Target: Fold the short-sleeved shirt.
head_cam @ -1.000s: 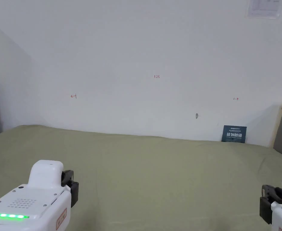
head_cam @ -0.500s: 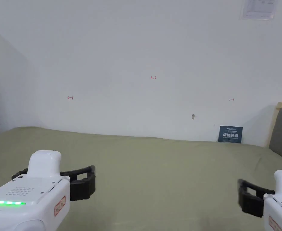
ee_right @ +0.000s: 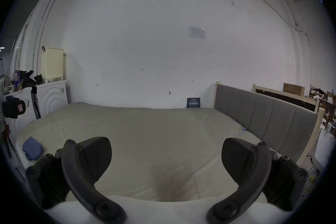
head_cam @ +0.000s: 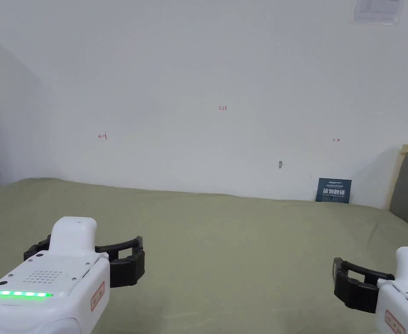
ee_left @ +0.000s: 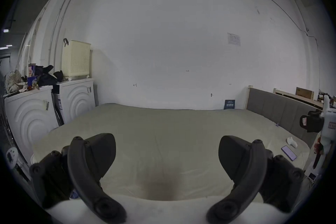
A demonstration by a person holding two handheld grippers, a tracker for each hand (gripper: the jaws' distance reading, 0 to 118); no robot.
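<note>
A crumpled blue cloth (ee_right: pixel 32 148) lies near the bed's left front corner, left of and apart from my right gripper (ee_right: pixel 166 150). That gripper is open over the olive-green bed sheet (ee_right: pixel 154 128) with nothing between its jaws; in the head view the right gripper (head_cam: pixel 356 282) is at the lower right. My left gripper (ee_left: pixel 167 151) is open too and holds nothing; the head view has the left gripper (head_cam: pixel 83 250) at the lower left, above the bed sheet (head_cam: pixel 225 243). I cannot tell whether the blue cloth is the shirt.
A grey headboard (ee_right: pixel 263 118) runs along the bed's right side. Two white washing machines (ee_left: pixel 76 98) with a cream basket (ee_left: pixel 75 58) stand left of the bed. A phone (ee_left: pixel 288 153) and a small white object (ee_left: pixel 291 142) lie near the right edge. A dark sign (head_cam: pixel 333 190) leans on the wall.
Both grippers' jaws have gone from shut to wide open. Both grippers have moved slightly forward over the bed.
</note>
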